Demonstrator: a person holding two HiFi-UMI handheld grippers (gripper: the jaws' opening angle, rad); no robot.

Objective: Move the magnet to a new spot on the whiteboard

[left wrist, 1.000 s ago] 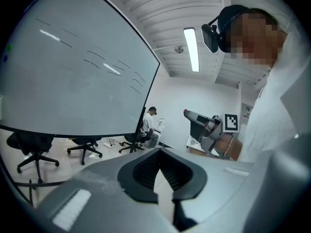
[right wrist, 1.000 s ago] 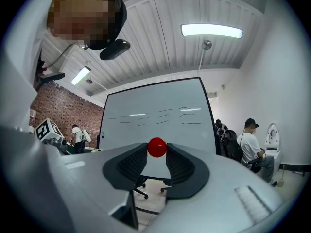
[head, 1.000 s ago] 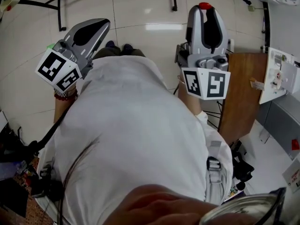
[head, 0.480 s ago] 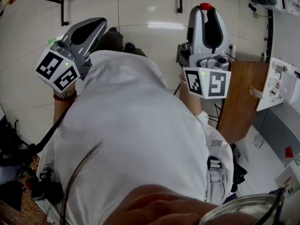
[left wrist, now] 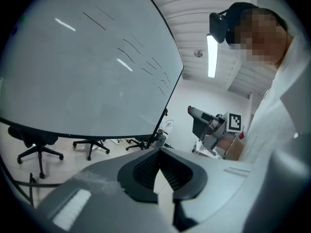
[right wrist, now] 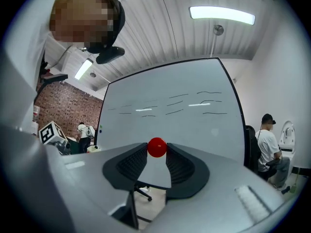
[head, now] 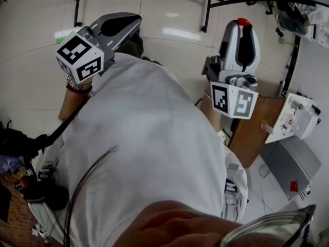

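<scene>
A round red magnet (right wrist: 157, 147) sits pinched between the tips of my right gripper (right wrist: 157, 152), which is shut on it. In the head view the magnet (head: 242, 21) shows as a red cap at the tip of the right gripper (head: 242, 27). The whiteboard (right wrist: 175, 115) stands ahead of it, some way off, with a few faint pen strokes. My left gripper (left wrist: 158, 152) is shut with nothing in it and points at the whiteboard (left wrist: 82, 67) from the side. In the head view the left gripper (head: 128, 22) is raised at the upper left.
The whiteboard's black stand legs (head: 205, 9) cross the floor ahead. Office chairs (left wrist: 39, 147) stand beneath the board. A wooden table (head: 252, 133) and a white box (head: 293, 117) are at my right. A seated person (right wrist: 267, 142) is right of the board.
Both grippers have risen and shifted right in the head view, the left one most. The whiteboard stand's legs have come further into view. The red magnet stays in the right gripper.
</scene>
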